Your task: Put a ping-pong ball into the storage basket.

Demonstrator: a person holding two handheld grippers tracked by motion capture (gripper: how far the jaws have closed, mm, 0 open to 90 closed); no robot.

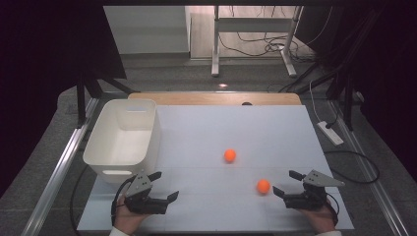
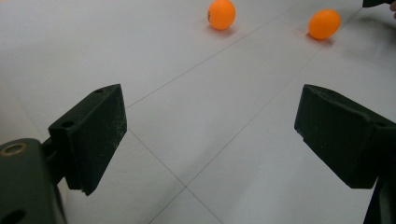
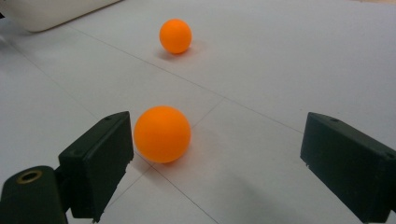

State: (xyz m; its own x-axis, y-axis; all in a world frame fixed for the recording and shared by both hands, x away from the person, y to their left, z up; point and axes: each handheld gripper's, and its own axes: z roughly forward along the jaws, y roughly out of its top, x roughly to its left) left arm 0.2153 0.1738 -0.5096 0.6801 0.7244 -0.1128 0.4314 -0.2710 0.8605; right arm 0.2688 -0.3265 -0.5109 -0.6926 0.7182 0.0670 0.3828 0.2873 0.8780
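Note:
Two orange balls lie on the white board (image 1: 236, 128). In the high view one ball (image 1: 229, 155) sits near the middle and the other ball (image 1: 263, 186) lies nearer the front right. My right gripper (image 1: 285, 182) is open just right of that nearer ball. In the right gripper view the nearer ball (image 3: 162, 134) rests close beside the left jaw of the open gripper (image 3: 215, 140), with the farther ball (image 3: 175, 36) beyond. My left gripper (image 1: 164, 185) is open at the front left, empty. The left gripper view shows its open gripper (image 2: 210, 112) over bare board, both balls (image 2: 221, 14) (image 2: 324, 24) far ahead.
A white plastic bin (image 1: 105, 147) stands on the left of the board, empty as far as I can see; its corner (image 3: 56, 11) shows in the right gripper view. A wooden tabletop edge (image 1: 216, 98) runs behind the board. Metal rails flank the table.

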